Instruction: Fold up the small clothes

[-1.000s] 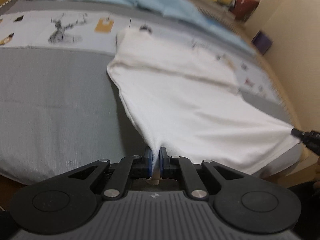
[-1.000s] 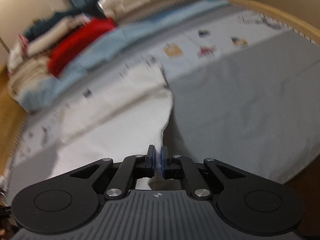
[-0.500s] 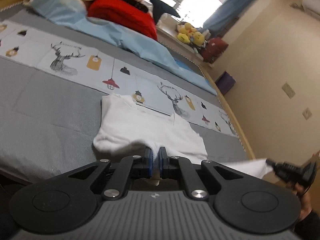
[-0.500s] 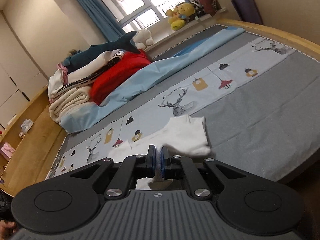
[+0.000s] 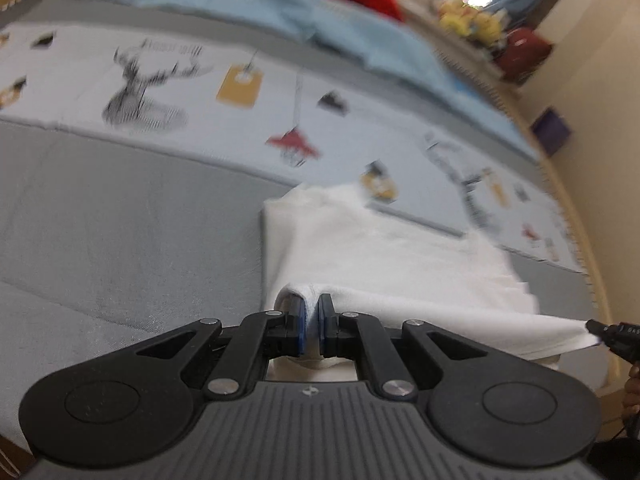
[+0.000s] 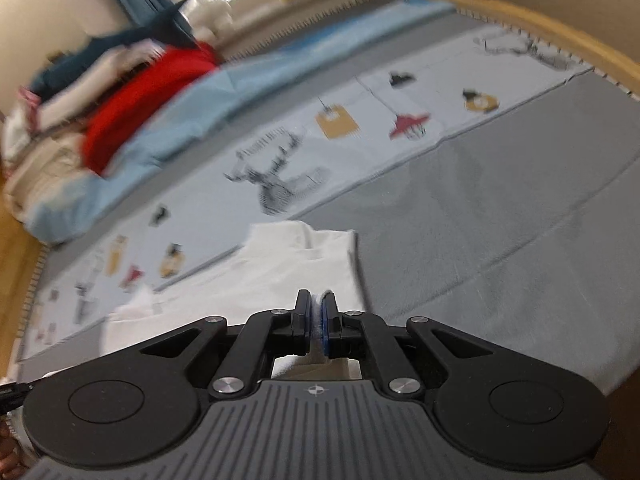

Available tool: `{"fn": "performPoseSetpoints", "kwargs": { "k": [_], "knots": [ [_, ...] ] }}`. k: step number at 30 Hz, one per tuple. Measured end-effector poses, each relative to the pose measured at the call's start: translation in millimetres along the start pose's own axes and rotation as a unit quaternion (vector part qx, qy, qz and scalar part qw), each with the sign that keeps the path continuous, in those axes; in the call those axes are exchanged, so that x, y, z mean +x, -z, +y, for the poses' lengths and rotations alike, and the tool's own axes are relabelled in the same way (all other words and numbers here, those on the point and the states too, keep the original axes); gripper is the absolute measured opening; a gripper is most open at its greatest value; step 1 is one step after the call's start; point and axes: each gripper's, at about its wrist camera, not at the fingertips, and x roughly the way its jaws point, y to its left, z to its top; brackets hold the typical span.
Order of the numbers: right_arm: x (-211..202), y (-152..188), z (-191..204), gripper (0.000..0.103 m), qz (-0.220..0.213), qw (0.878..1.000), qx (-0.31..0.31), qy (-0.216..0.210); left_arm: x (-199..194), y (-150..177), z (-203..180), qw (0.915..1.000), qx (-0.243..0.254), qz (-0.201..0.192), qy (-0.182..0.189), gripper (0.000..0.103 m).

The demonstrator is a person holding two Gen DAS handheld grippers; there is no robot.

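Left hand-held gripper (image 5: 311, 322): jaws closed on a bunched corner of the white garment (image 5: 384, 256), cloth rolled over the blue pads. Right hand-held gripper (image 6: 316, 322): jaws likewise pinched shut, a thin edge of the same garment (image 6: 288, 276) showing between the pads. In the left wrist view the right hand-held gripper's tip (image 5: 616, 334) appears at the far right edge, with the held hem stretched taut between the two tools; in the right wrist view the left tool shows only as a dark tip at the left edge. The lifted hem runs side to side, across both tools, and the rest of the garment lies directly ahead of each one, flat on the grey part of the bed cover (image 5: 120, 232), its far end reaching the pale printed band (image 5: 240, 92). Both grippers sit at the near edge, about equally close, one per corner. Judgement: a near-to-far fold is in hand; the coming move would carry the hem forward over the body toward the far edge, both corners kept level. Both views are motion-blurred. No containers in view. Farther back: light blue bedding (image 6: 248, 80) and a pile of folded textiles, red on top (image 6: 132, 108). Beyond, plush toys (image 5: 468, 20) by the window.
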Motion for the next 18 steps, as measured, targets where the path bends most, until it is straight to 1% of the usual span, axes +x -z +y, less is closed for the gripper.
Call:
{"fn": "performPoseSetpoints", "kwargs": {
  "k": [2,4,5,6,7,8,9,10,11,13,15,17,18],
  "knots": [
    [30.1,-11.1,-6.1,0.004,0.020,1.000,0.006,0.015,15.4,-5.8,6.0,0.9998,-0.014,0.011,-0.001,0.006],
    [54.8,-16.8,-11.3,0.004,0.030,0.999,0.017,0.023,23.1,-9.9,4.9,0.9999,0.002,0.012,-0.009,0.007],
    [64.6,-17.9,-12.2,0.005,0.029,0.999,0.017,0.021,24.4,-11.2,6.4,0.9999,0.002,0.011,-0.010,0.008],
    [71.6,-19.4,-12.4,0.006,0.029,0.999,0.013,0.022,23.8,-13.4,9.6,0.9999,-0.009,0.008,-0.006,0.009],
    [77.5,-21.8,-12.8,0.006,0.036,0.999,0.015,0.032,21.5,-15.7,14.2,0.9997,-0.024,-0.001,-0.001,0.009],
    [77.6,-25.2,-13.4,0.008,0.027,0.999,0.025,0.039,17.6,-17.4,19.1,0.9993,-0.036,-0.014,0.000,0.009],
    [72.7,-29.5,-14.8,0.009,0.000,0.999,0.035,0.041,14.5,-18.2,23.0,0.9988,-0.044,-0.021,0.002,0.009],
    [67.6,-31.7,-15.3,0.009,-0.018,0.998,0.038,0.041,13.3,-18.6,27.1,0.9985,-0.050,-0.020,0.005,0.011],
    [63.8,-33.1,-16.0,0.009,-0.029,0.998,0.035,0.040,14.9,-17.0,31.5,0.9985,-0.054,-0.010,0.008,0.011],
    [61.4,-31.5,-16.3,0.009,-0.026,0.999,0.019,0.042,19.2,-14.6,30.9,0.9989,-0.044,0.014,0.007,0.012],
    [62.1,-27.5,-15.4,0.009,-0.015,0.999,-0.002,0.039,21.5,-10.8,28.0,0.9993,-0.024,0.027,0.003,0.018],
    [65.5,-20.8,-12.7,0.012,-0.007,0.999,-0.034,0.040,23.8,-8.2,26.1,0.9993,-0.016,0.034,0.000,0.033],
    [69.5,-16.4,-12.4,0.015,0.005,0.998,-0.052,0.043,25.8,-7.4,24.9,0.9993,-0.014,0.036,-0.004,0.034]
  ]
}}
